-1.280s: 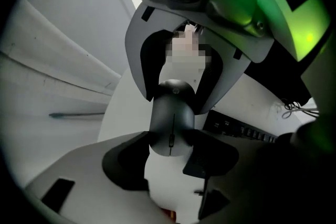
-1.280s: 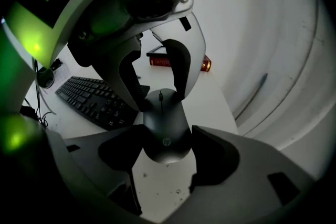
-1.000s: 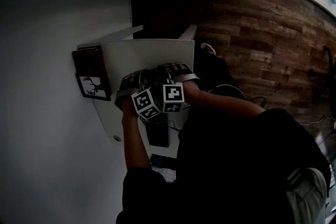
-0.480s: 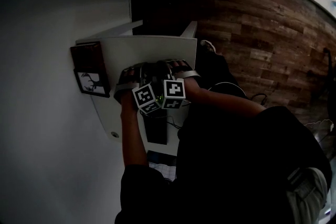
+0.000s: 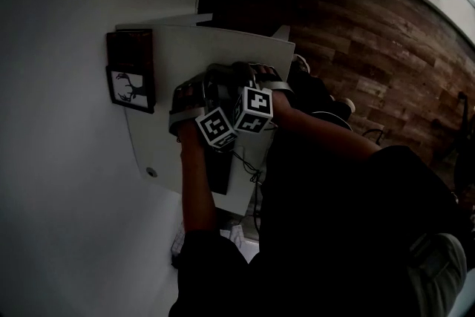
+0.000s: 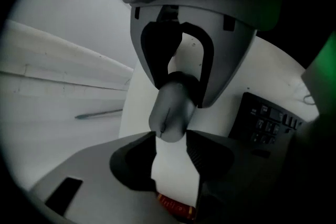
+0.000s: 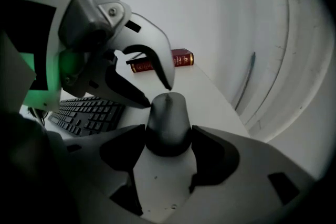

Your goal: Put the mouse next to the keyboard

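A grey mouse (image 7: 168, 120) sits on the white desk (image 7: 210, 97), just right of the black keyboard (image 7: 89, 113). My right gripper (image 7: 168, 136) is shut on the mouse's broad rear, with both pads against its sides. My left gripper (image 6: 171, 136) faces it from the other end. Its jaws are closing, and the mouse's narrow nose (image 6: 169, 115) lies between their tips without being pressed. In the head view the two marker cubes (image 5: 236, 119) sit side by side over the desk (image 5: 185, 56), hiding the mouse.
A red book (image 7: 163, 60) lies at the desk's far end, beside a framed deer picture (image 5: 130, 89). The wall runs along the desk's far side. A cable (image 5: 249, 171) trails off the near edge by the keyboard (image 5: 220, 174).
The head camera has shifted, so the desk sits a little higher and further right in view. Both grippers stay close together at the same spot on the desk.
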Motion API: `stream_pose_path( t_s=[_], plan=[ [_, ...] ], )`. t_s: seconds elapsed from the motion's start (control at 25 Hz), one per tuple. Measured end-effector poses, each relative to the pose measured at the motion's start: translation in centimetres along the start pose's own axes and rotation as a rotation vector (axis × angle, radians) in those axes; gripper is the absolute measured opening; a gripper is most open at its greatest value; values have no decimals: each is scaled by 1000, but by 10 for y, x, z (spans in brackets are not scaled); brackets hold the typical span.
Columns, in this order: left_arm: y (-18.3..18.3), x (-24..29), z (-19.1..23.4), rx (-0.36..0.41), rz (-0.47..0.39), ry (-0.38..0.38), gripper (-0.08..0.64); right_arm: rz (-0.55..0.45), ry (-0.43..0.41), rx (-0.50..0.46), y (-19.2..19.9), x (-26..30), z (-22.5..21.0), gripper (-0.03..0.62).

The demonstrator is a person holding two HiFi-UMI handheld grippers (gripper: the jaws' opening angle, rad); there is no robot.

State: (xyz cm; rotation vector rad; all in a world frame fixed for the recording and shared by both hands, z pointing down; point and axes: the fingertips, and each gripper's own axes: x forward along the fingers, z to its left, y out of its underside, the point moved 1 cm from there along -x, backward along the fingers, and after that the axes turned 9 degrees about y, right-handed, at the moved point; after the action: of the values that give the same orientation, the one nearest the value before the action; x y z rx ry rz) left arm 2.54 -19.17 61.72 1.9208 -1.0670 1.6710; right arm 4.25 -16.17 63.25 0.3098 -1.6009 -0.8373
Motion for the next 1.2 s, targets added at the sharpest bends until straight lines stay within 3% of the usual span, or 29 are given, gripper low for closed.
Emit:
stream_pose_path(
  t_s=[0.08,0.12,0.24,0.32,0.4,0.44,0.48,0.52,0.6,0.72,0.8,0.92,1.04,1.2],
  plan=[
    [5,-14,-1,-57,5,-53,25,-13,-6,-25,-2,-5,0,284],
    [8,-23,-2,-97,3,-78,3,-24,-13,-37,-5,-9,0,284],
    [13,-53,-13,-288,-21,-125,3,-63,-18,-89,-10,-21,-4,284],
    [22,-77,-29,-471,-38,-179,3,-101,19,-126,-16,-30,-9,284],
    [34,-101,-53,-692,-54,-241,3,-189,111,-131,-29,-47,-19,277],
    [38,-112,-69,-810,-60,-270,3,-253,162,-117,-38,-60,-25,208],
    [40,-122,-87,-927,-68,-297,3,-319,194,-95,-47,-73,-28,88],
    [39,-130,-104,-1041,-83,-324,3,-377,193,-77,-55,-85,-27,36],
    [21,-142,-138,-1259,-148,-365,3,-444,92,-94,-60,-100,-6,21],
    [-36,-150,-196,-1592,-393,-378,3,-453,-95,-214,-28,-119,58,20],
    [-67,-152,-237,-1751,-507,-386,3,-456,-168,-293,-1,-144,96,20],
    [-97,-173,-289,-1891,-506,-433,3,-480,-230,-361,27,-195,131,20],
    [-112,-194,-301,-2013,-564,-512,3,-507,-227,-408,27,-230,131,20],
    [-104,-215,-272,-1987,-623,-668,3,-584,-202,-434,8,-269,112,20]
  ],
)
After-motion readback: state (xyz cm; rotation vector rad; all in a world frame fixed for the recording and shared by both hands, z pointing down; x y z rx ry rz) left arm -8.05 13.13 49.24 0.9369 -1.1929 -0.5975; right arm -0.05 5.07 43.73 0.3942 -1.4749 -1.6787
